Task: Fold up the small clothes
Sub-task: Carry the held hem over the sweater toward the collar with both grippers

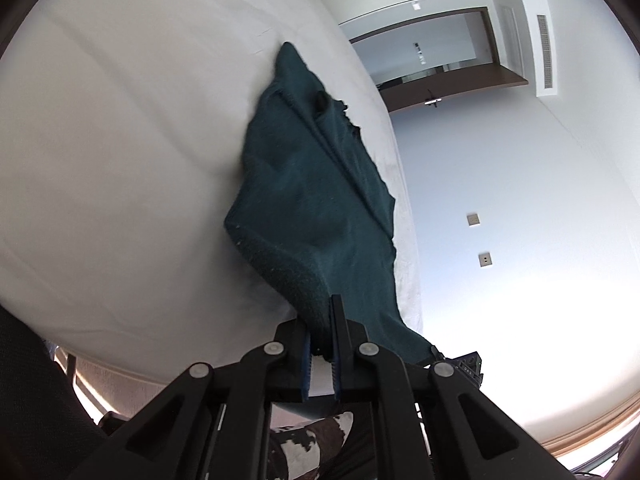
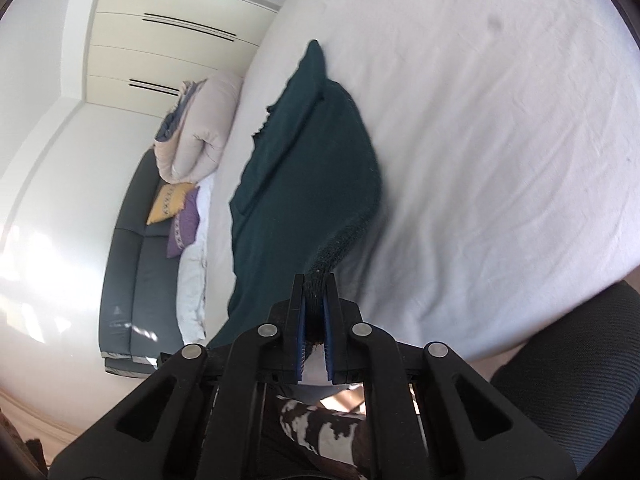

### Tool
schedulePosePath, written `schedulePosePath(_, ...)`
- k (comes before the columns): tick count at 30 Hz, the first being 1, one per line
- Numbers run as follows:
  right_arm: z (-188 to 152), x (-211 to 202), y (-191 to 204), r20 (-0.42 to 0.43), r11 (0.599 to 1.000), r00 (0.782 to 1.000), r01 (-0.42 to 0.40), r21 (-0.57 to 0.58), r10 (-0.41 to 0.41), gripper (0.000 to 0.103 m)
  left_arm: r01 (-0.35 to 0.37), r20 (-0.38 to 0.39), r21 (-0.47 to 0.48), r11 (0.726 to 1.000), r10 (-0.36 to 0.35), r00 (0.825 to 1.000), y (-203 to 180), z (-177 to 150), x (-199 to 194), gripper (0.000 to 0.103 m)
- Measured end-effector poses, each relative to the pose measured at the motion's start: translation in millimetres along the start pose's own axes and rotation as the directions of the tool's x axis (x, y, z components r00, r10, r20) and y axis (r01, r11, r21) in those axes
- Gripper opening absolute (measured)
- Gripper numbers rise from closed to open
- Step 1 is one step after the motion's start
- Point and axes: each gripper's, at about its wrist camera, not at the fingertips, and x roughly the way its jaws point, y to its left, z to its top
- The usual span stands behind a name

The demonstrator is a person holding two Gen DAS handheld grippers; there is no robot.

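Low in both frames, each gripper, left and right, has its jaws clamped on the garment's ribbed hem; mid-fold over the bed; next, likely carry hem forward evenly.

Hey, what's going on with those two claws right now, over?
Left gripper and right gripper both clamped on the green garment. Far end rests on the white bed. Nothing obstructing.
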Motion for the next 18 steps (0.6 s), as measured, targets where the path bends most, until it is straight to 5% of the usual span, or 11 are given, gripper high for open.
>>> schedulePosePath(9,38,13,25,0.051,0.999,0.998,-0.047,0.007,0.047,0.006,0.022,0.051,0.040,0.999,-0.024,0.998,-34,51,11,0.007)
schedulePosePath(18,127,62,61,0.103,0.999,0.994,-0.039,-0.004,0.040,0.006,0.009,0.096,0.066,0.998,-0.015,0.995,-63,134,56,0.007)
